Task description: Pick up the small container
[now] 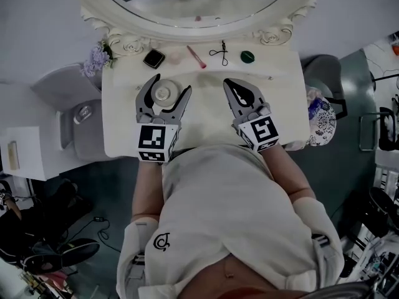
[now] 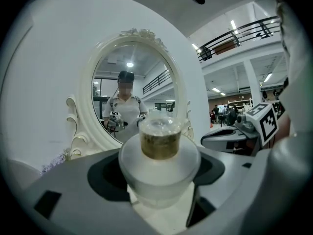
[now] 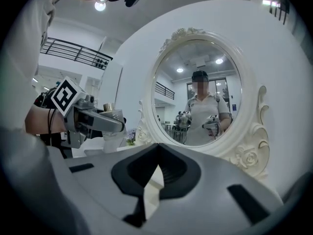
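Note:
The small container (image 1: 164,94) is a frosted white jar with a brownish clear cap (image 2: 160,140). It sits between the jaws of my left gripper (image 1: 171,85), whose pads press on its sides above the left half of the white dressing table (image 1: 206,132). In the right gripper view the small container (image 3: 108,117) shows at the left, held in the left gripper's grey fingers (image 3: 98,121). My right gripper (image 1: 229,83) hovers over the table's right half with its jaws together and nothing between them; its tips (image 3: 157,148) point at the mirror.
An oval white-framed mirror (image 1: 199,8) stands at the table's back. Before it lie a black compact (image 1: 154,58), a pink brush (image 1: 197,56), an eyelash curler (image 1: 219,52) and a green round lid (image 1: 247,56). Purple flowers (image 1: 96,58) are at the back left corner.

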A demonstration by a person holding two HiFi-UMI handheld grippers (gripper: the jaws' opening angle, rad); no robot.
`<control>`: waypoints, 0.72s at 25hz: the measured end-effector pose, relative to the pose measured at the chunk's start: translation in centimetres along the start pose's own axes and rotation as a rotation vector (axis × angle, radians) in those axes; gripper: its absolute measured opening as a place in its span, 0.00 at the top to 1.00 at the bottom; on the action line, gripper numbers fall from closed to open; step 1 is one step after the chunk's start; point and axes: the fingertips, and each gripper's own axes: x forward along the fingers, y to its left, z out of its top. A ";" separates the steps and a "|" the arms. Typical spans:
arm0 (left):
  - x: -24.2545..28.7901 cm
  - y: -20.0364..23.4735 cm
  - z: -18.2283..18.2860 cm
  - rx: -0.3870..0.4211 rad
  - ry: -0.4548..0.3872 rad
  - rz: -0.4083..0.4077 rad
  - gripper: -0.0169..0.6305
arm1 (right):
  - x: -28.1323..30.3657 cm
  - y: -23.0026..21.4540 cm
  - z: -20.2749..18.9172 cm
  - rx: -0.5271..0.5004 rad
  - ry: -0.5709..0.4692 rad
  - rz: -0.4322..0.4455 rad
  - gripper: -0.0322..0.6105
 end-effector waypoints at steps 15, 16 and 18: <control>-1.1 -0.5 1.2 -0.004 -0.030 0.004 0.43 | -1.0 1.2 1.5 -0.002 -0.016 0.010 0.94; -1.2 -0.6 1.3 -0.005 -0.032 0.004 0.43 | -1.1 1.2 1.5 -0.002 -0.018 0.011 0.94; -1.3 -0.8 1.3 -0.004 -0.035 0.004 0.43 | -1.2 1.3 1.6 0.000 -0.021 0.014 0.94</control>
